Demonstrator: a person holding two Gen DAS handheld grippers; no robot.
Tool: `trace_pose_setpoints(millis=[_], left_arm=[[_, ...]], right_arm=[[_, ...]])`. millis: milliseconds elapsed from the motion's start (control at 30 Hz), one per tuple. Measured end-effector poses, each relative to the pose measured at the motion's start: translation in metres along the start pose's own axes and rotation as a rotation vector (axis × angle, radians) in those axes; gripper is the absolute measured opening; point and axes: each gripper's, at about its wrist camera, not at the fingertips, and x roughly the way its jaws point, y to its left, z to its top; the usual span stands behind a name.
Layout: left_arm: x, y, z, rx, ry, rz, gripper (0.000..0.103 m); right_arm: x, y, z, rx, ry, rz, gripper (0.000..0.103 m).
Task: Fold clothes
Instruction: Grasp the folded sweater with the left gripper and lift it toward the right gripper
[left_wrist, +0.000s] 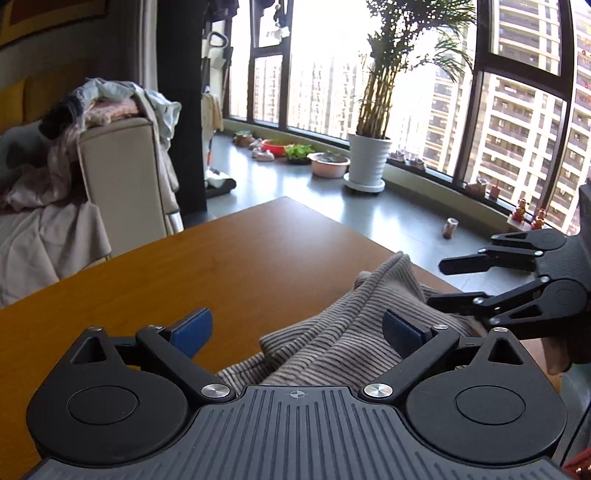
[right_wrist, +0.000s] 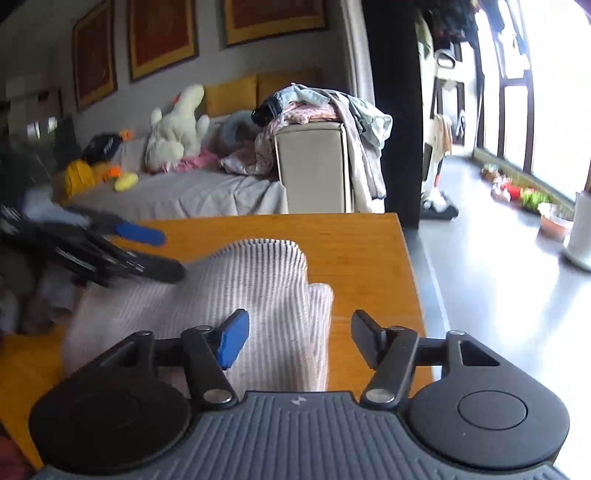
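A grey-and-white striped garment (left_wrist: 354, 325) lies folded in a bunch on the wooden table (left_wrist: 192, 273), near the table's right edge. My left gripper (left_wrist: 295, 332) is open and empty, its blue pads (left_wrist: 192, 332) spread above the garment's near end. My right gripper (left_wrist: 439, 282) shows at the right, open, its lower finger over the cloth. In the right wrist view the garment (right_wrist: 251, 291) lies on the table (right_wrist: 362, 258) under my open right gripper (right_wrist: 299, 339). The left gripper (right_wrist: 159, 251) is blurred at the left, over the cloth's far side.
A sofa (right_wrist: 184, 192) with stuffed toys stands behind the table. More clothes (left_wrist: 110, 99) are piled on its beige armrest (left_wrist: 122, 173). A potted palm (left_wrist: 369, 162), bowls and small items stand on the floor by the curved window. The table corner (left_wrist: 284, 201) points toward the window.
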Motion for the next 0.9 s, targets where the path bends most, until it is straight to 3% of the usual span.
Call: trace_pose_setpoints(millis=[33, 200, 267, 333, 467, 633, 733, 833, 900], left_arm=[[0.007, 0.002, 0.0, -0.01, 0.011, -0.011, 0.101], [0.049, 0.028, -0.014, -0.174, 0.088, -0.119, 0.102], [0.057, 0.038, -0.021, -0.25, 0.097, -0.166, 0.102], [0.059, 0.045, -0.027, -0.3, 0.09, -0.196, 0.102], [0.049, 0.052, -0.035, -0.326, 0.089, -0.188, 0.101], [0.026, 0.053, -0.05, -0.408, 0.091, -0.226, 0.101], [0.017, 0.028, -0.06, -0.394, 0.103, -0.266, 0.102], [0.014, -0.006, -0.069, -0.316, 0.112, -0.247, 0.103], [0.012, -0.023, -0.07, -0.305, 0.115, -0.288, 0.103]], right_arm=[[0.0, -0.004, -0.006, 0.069, 0.034, 0.033, 0.08], [0.012, -0.025, -0.036, 0.403, 0.19, 0.172, 0.08], [0.03, -0.035, -0.043, 0.504, 0.203, 0.209, 0.067], [0.046, -0.04, -0.044, 0.522, 0.21, 0.218, 0.059], [0.068, -0.043, -0.022, 0.385, 0.175, 0.168, 0.059], [0.093, -0.022, 0.02, 0.027, 0.108, 0.011, 0.059], [0.111, -0.009, 0.037, -0.118, 0.083, -0.072, 0.059], [0.115, 0.007, 0.048, -0.236, 0.05, -0.154, 0.059], [0.107, 0.018, 0.051, -0.287, 0.013, -0.157, 0.063]])
